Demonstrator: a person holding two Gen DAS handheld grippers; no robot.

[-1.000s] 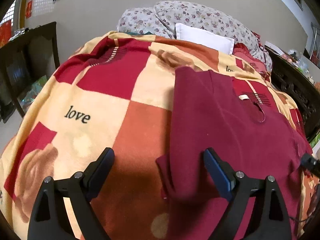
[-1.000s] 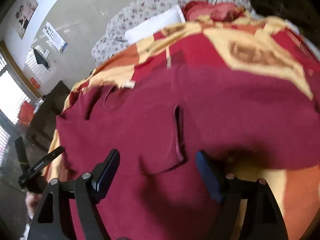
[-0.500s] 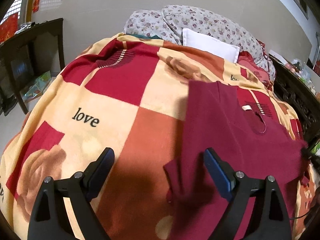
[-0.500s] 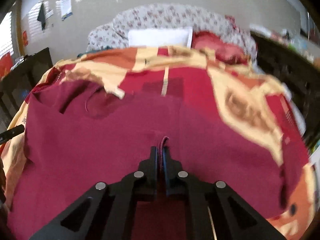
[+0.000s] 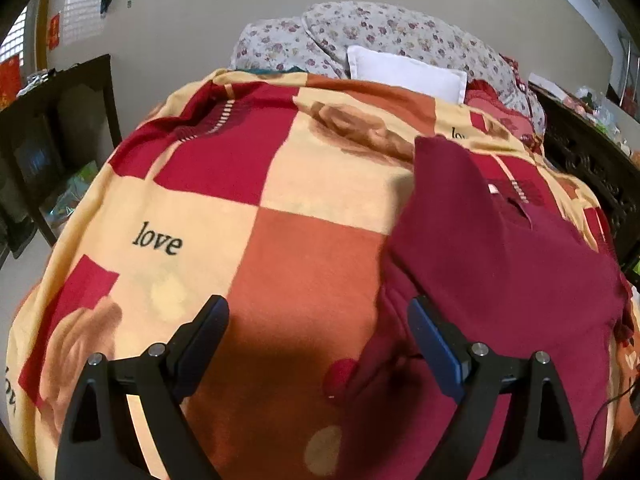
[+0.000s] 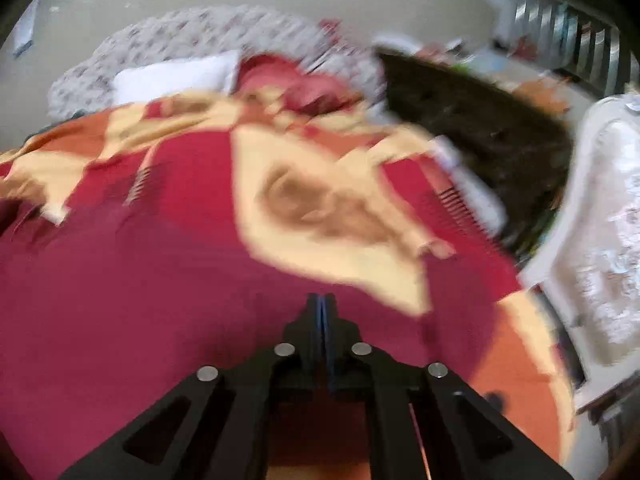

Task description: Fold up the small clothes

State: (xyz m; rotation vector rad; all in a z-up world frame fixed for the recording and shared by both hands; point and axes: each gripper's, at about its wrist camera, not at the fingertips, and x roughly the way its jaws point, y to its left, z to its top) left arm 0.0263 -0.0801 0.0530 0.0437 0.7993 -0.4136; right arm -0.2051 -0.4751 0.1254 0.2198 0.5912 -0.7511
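Garment (image 5: pixel 500 264) spread on bed blanket (image 5: pixel 240 216), ahead-right of released left tool (image 5: pixel 318 316). Right tool (image 6: pixel 321 300) clenched, apparently pinching maroon cloth, mid-fold. Next, probably: carry edge across.

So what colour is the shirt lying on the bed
Dark maroon red, a plain shirt with no print visible; it shows best in the left wrist view.

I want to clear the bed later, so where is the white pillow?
In the left wrist view, the white pillow lies at the bed's head, against the floral quilt.
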